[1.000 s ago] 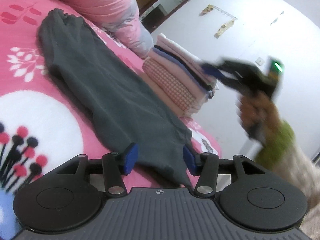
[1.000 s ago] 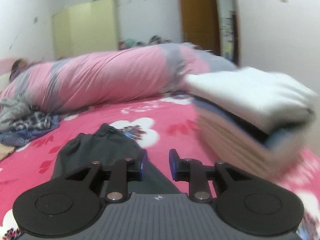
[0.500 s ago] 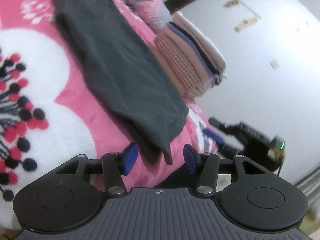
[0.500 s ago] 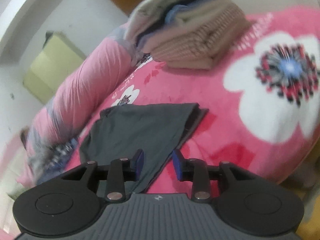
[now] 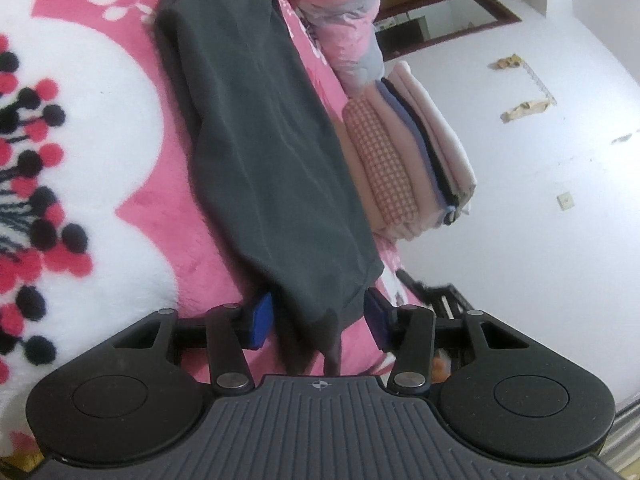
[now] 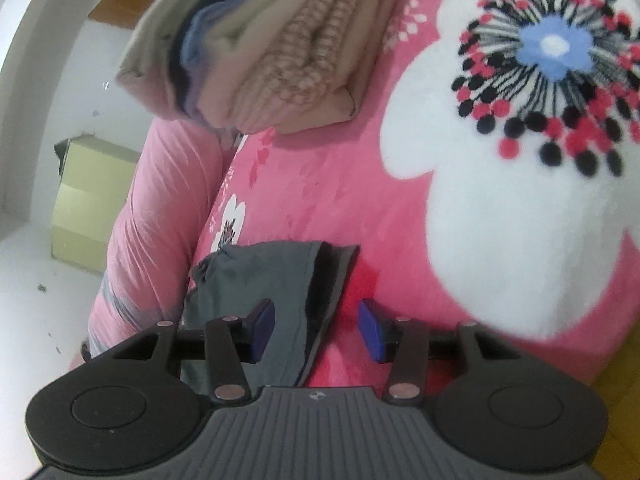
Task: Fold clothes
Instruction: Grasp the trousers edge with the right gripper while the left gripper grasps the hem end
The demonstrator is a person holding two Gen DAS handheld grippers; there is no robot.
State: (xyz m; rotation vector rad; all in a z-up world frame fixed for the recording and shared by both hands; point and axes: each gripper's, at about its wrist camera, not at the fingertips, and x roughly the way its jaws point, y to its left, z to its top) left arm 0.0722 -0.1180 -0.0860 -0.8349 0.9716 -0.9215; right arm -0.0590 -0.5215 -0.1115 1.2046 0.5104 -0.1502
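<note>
Your left claw [image 5: 318,320] and right claw [image 6: 316,330] both gape open around the grey trousers' [image 5: 272,152] hem at lower centre; closing shallow could catch only one layer.

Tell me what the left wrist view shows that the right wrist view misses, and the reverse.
Only the left wrist view shows the dark grey garment's whole length stretched up the bed, a wooden-framed opening in the wall, and part of the other gripper past the bed edge. Only the right wrist view shows the big white flower with a blue centre and a pale yellow cabinet. Both show the garment's near end between open jaws of the left gripper and right gripper, the stack of folded clothes, the pink bolster and the pink floral blanket.
</note>
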